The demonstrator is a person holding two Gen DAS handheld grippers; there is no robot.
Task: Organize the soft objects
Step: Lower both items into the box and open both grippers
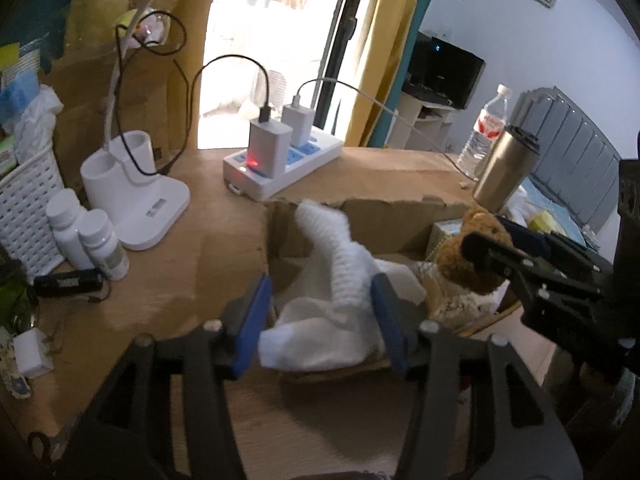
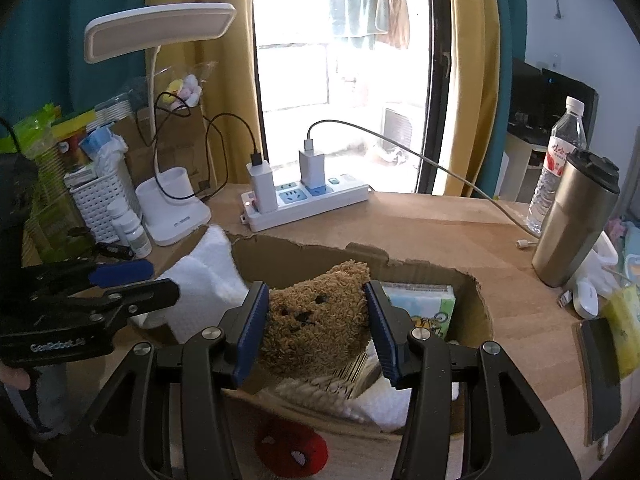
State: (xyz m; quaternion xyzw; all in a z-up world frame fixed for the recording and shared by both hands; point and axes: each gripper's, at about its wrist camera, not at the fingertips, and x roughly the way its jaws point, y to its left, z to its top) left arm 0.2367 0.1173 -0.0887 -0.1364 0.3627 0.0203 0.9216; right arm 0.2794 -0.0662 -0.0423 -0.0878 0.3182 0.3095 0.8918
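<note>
A torn cardboard box (image 1: 384, 208) (image 2: 304, 248) sits on the wooden desk. A white ribbed sock (image 1: 340, 264) (image 2: 208, 272) hangs over its near-left rim, partly inside. My left gripper (image 1: 320, 280) (image 2: 156, 280) straddles the sock's lower part with its blue pads apart, not pinching it. My right gripper (image 2: 316, 286) (image 1: 488, 236) is shut on the head of a brown teddy bear (image 2: 316, 320) (image 1: 460, 256), held over the box's inside. A tissue pack (image 2: 420, 304) and white cloth lie in the box. A red soft thing (image 2: 292, 452) lies in front of the box.
Behind the box lies a power strip (image 1: 280, 164) with chargers and trailing cables. A lamp base (image 1: 136, 200), pill bottles (image 1: 100, 244) and a white basket (image 1: 24, 208) stand to the left. A steel tumbler (image 2: 576, 220) and water bottle (image 2: 556, 160) stand right.
</note>
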